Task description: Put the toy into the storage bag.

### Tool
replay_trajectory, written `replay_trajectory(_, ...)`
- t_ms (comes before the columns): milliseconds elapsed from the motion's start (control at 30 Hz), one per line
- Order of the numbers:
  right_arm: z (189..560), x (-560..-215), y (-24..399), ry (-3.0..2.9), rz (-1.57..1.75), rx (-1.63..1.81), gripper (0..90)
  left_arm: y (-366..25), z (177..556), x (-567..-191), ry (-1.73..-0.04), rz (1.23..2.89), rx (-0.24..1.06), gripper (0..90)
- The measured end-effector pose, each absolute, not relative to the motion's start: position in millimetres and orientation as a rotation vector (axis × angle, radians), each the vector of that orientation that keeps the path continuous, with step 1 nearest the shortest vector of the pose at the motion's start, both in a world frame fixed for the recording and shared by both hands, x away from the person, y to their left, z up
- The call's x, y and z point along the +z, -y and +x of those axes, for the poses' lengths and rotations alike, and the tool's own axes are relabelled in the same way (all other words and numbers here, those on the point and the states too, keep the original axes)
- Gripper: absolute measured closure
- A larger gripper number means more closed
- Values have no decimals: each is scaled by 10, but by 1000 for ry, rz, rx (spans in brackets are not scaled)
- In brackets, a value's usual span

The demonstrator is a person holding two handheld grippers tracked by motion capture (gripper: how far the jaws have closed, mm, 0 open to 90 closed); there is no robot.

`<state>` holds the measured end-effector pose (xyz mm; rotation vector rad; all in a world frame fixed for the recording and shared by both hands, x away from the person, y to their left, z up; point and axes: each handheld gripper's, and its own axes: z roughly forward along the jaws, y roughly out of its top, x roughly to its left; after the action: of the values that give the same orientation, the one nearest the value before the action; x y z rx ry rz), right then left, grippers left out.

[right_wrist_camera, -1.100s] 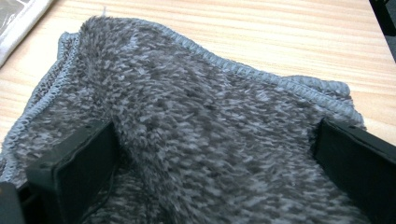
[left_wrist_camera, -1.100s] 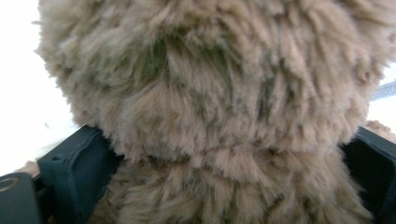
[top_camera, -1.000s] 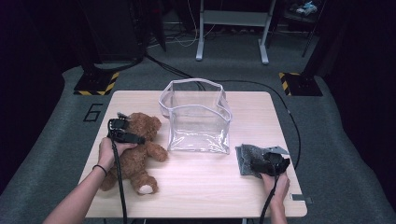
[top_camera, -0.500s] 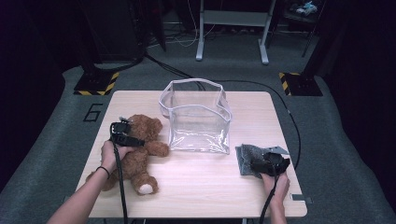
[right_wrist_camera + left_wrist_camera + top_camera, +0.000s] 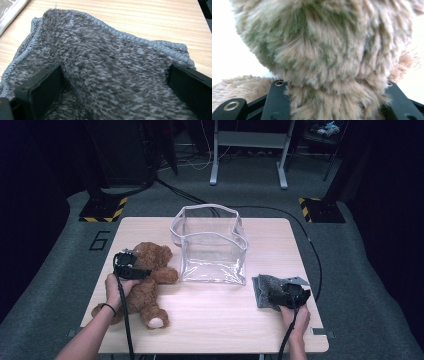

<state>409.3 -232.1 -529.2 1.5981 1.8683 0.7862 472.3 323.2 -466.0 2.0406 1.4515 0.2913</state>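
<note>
Teddy bear [image 5: 145, 282] lay on left part of table [image 5: 220, 320], just beside clear bag [image 5: 210, 245]. Left gripper [image 5: 131, 264] jaws just been closing, bear's plush neck between them, fur bulging against both. Soft, light, squashy; neck or torso best hold, limbs would flop. Right gripper [image 5: 280, 295] jaws wide, straddling grey towel [image 5: 107, 75], no pinch seen.

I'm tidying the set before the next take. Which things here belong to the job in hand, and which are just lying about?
In the job:
- teddy bear, pinched between the jaws of the left gripper, which have just been closing
- grey cloth, under the right gripper
- likely the clear bag, standing open between them

Lying about:
- metal stand and hazard-striped bases on the floor
</note>
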Motion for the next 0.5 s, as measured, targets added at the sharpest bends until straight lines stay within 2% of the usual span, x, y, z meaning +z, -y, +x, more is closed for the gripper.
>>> replay_trajectory(500, 4092, -5291, 2320, -1867, 1598, 786, 0, -3310, 4574, -4186, -1363, 1901, 393, 520)
